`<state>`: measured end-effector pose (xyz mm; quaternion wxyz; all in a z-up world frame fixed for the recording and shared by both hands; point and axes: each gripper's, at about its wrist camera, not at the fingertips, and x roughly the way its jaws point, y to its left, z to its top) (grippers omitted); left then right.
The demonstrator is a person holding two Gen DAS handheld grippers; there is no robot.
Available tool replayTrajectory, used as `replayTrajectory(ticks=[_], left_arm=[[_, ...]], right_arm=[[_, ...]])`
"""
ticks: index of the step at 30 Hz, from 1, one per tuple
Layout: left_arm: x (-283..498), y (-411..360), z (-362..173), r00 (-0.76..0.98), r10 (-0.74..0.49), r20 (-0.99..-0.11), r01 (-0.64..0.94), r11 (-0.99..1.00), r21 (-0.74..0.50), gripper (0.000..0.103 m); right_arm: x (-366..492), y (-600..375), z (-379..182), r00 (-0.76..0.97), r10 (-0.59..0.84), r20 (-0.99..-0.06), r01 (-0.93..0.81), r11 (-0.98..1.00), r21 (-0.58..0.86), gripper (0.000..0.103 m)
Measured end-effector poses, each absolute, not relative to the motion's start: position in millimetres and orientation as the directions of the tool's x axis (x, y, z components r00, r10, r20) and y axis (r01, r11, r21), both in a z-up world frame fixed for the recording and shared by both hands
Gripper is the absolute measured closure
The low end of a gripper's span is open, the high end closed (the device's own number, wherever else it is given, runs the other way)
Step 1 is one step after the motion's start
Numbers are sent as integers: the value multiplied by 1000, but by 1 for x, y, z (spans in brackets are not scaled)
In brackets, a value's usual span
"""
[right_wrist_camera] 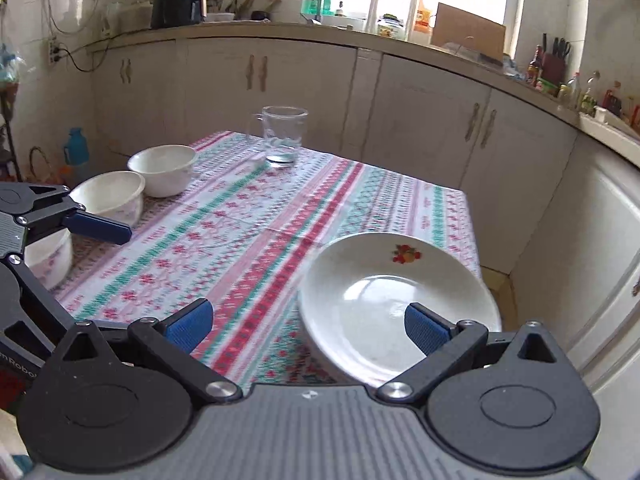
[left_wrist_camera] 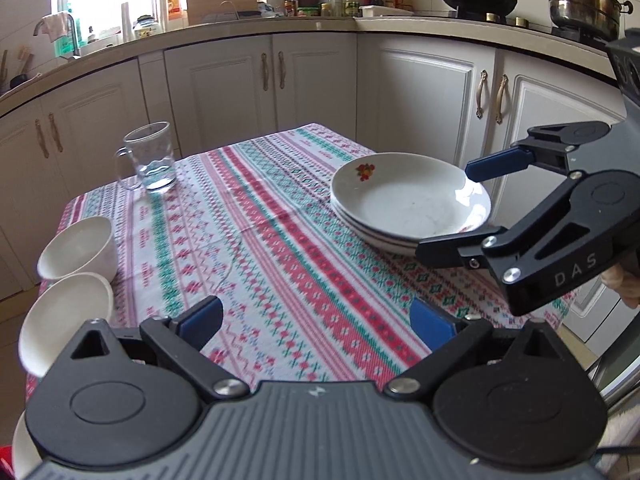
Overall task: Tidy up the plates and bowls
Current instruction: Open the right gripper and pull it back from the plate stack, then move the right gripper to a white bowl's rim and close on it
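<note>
A stack of white plates (left_wrist_camera: 400,204) rests on the patterned tablecloth (left_wrist_camera: 280,248) at the right; the top plate (right_wrist_camera: 380,284) has a fruit motif. My right gripper (left_wrist_camera: 444,208) is open at the stack's near rim, one blue pad above the top plate and the other finger low beside the stack. In the right wrist view the right gripper (right_wrist_camera: 308,326) has one pad over the plate. Three white bowls (left_wrist_camera: 80,248) (left_wrist_camera: 64,316) (right_wrist_camera: 48,256) stand along the left edge. My left gripper (left_wrist_camera: 316,320) is open and empty above the cloth, just right of the bowls.
A glass mug (left_wrist_camera: 150,160) with a little water stands near the far left corner of the table. White kitchen cabinets (left_wrist_camera: 240,88) and a cluttered counter run behind. The table's right edge lies close to the plates, with floor beyond it.
</note>
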<state>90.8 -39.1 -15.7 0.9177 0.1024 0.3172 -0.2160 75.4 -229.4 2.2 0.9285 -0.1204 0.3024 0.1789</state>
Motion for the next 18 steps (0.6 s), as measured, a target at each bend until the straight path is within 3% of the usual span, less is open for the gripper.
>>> replayTrajectory(ticks=[18], left_arm=[[33, 62, -12, 752, -175, -635, 321, 939, 121, 3]], right_arm=[[53, -139, 1, 654, 467, -595, -637, 764, -101, 0]])
